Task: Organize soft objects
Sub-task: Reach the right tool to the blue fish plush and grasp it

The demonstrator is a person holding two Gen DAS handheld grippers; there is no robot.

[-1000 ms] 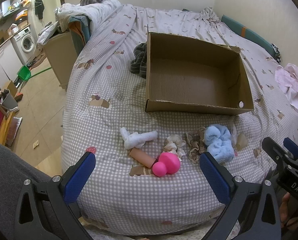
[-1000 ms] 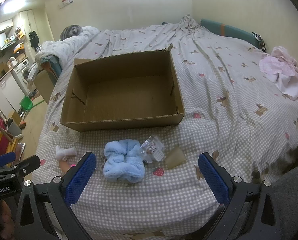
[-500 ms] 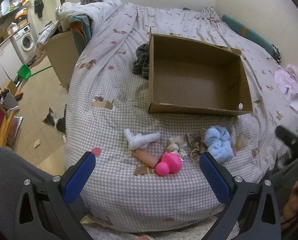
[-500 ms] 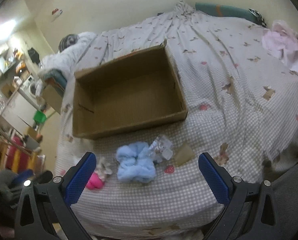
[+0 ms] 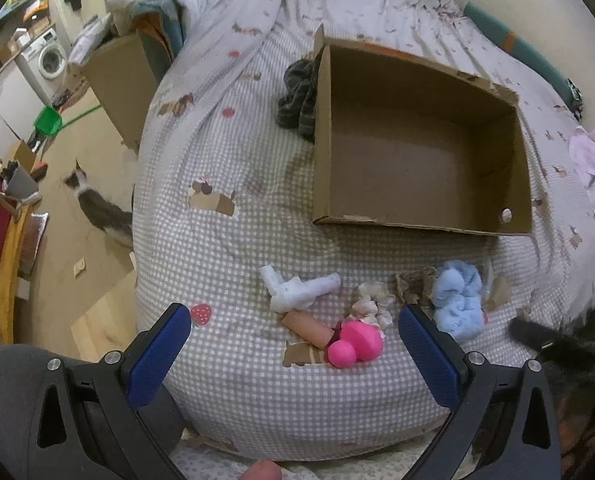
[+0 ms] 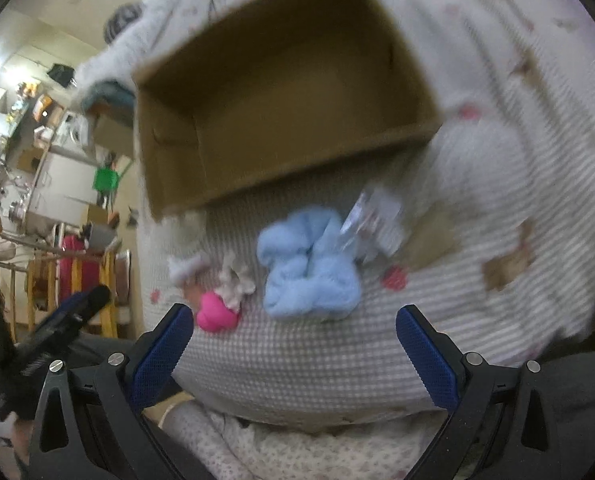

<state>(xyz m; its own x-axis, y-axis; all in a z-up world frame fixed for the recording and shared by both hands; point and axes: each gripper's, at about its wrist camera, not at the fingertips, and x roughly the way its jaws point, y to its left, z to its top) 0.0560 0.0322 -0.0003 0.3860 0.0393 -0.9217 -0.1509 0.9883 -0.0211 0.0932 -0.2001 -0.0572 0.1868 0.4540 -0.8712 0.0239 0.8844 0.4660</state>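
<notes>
Both grippers are hanging out over the near edge of the bed (image 5: 225, 248), and neither one is gripping anything. The left gripper (image 5: 295, 344) is sitting with its blue pads spread wide, nothing between them, and the right gripper (image 6: 293, 342) is doing the same, wide apart and holding nothing; its view is pretty smeared with blur.

The soft stuff is lying in a loose row on the checked cover, just in front of the cardboard box (image 5: 417, 152), which is sitting open with nothing showing inside. From the left view: a white sock (image 5: 297, 292), a pink toy (image 5: 355, 344) just below it, a cream scrunchie (image 5: 371, 304) touching the toy, then a fluffy blue towel (image 5: 457, 304) further right. A dark striped cloth (image 5: 297, 100) is bunching against the box's left wall. A cat (image 5: 97, 208) is standing on the floor beside the bed.
</notes>
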